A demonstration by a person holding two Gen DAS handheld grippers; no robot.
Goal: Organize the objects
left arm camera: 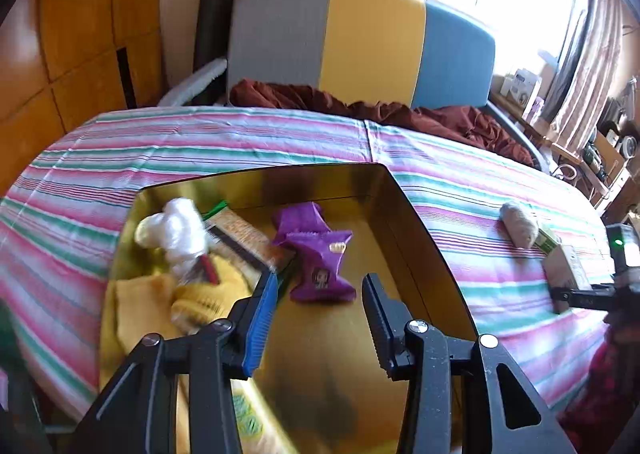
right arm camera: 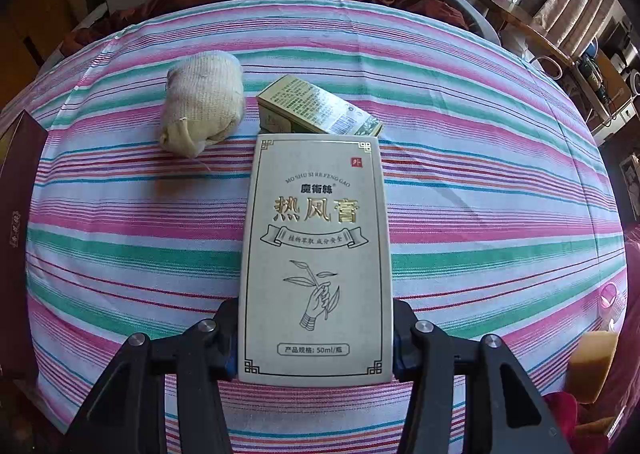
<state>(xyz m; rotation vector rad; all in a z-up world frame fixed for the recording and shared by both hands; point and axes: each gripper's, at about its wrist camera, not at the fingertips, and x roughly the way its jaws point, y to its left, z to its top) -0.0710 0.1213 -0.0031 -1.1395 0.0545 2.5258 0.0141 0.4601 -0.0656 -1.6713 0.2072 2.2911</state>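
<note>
Left tool [left arm camera: 320, 290], jaws apart and empty, over a gold tray [left arm camera: 420, 213] on the striped bed [left arm camera: 240, 141]; tray holds a purple packet [left arm camera: 320, 254] and yellow cloth [left arm camera: 140, 302]. Right tool [right arm camera: 316, 334] grips a pale box [right arm camera: 316, 254] above the bed, near a cloth pouch [right arm camera: 204, 105] and green carton [right arm camera: 316, 109]

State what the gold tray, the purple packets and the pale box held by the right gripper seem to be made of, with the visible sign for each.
Gold tray: probably metal or foil-faced card, glossy; its walls mirror the contents.
Purple packets: thin plastic film, shiny, crinkled, with crimped ends.
Pale box: matte printed cardboard with sharp flat edges and gold-foil lettering.
</note>
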